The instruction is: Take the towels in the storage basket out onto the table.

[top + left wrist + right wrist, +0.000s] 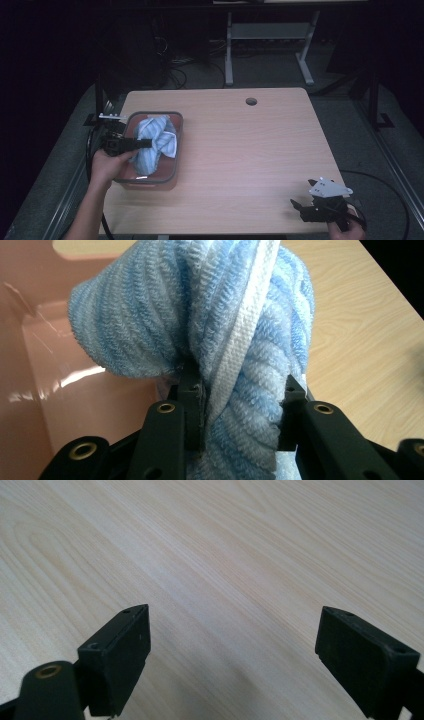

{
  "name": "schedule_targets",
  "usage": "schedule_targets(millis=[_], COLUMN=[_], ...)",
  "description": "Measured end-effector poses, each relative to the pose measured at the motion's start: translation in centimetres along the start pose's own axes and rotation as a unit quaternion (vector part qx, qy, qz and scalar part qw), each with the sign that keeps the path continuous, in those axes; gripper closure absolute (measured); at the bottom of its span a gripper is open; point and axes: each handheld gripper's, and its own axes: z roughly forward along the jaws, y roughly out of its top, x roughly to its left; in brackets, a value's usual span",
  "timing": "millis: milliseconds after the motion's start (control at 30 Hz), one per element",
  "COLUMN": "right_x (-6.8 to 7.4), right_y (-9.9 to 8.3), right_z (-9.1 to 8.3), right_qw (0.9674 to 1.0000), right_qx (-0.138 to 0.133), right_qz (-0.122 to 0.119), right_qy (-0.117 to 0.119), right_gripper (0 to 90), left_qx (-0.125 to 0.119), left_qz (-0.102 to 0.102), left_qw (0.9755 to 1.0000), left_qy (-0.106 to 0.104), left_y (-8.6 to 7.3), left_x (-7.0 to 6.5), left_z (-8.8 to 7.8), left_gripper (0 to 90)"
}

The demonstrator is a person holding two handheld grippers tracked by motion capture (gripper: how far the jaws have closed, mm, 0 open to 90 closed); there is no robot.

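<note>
A blue-and-white striped towel (154,142) is bunched up over a clear pinkish bin (172,171) at the table's left side. My left gripper (148,143) is shut on a fold of the towel (215,330), whose cloth fills the gap between the black jaws and bulges above them. The bin's wall (35,405) lies behind and to the left of the towel in the left gripper view. At the table's front right corner my right gripper (296,205) is held low over bare wood, its fingers (117,652) wide apart with nothing between them.
The wooden table (240,150) has a round cable hole (251,101) near its far edge. Its middle and right side are bare wood. Beyond the far edge stand a metal frame's legs (229,50) and cables on a dark floor.
</note>
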Motion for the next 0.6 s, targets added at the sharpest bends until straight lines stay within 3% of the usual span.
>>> schedule_targets(millis=[600], right_x=[-0.4], right_y=[-0.1], right_z=[-0.3], right_qw=[1.0000], right_qx=[-0.004], right_qz=[0.000], right_qy=[-0.002], right_gripper=[13.9], left_qx=[-0.005], left_qz=[0.004], left_qw=[0.9999], left_qy=[0.013], left_y=[1.4], left_x=[-0.9], left_z=[-1.4], left_gripper=[65.8])
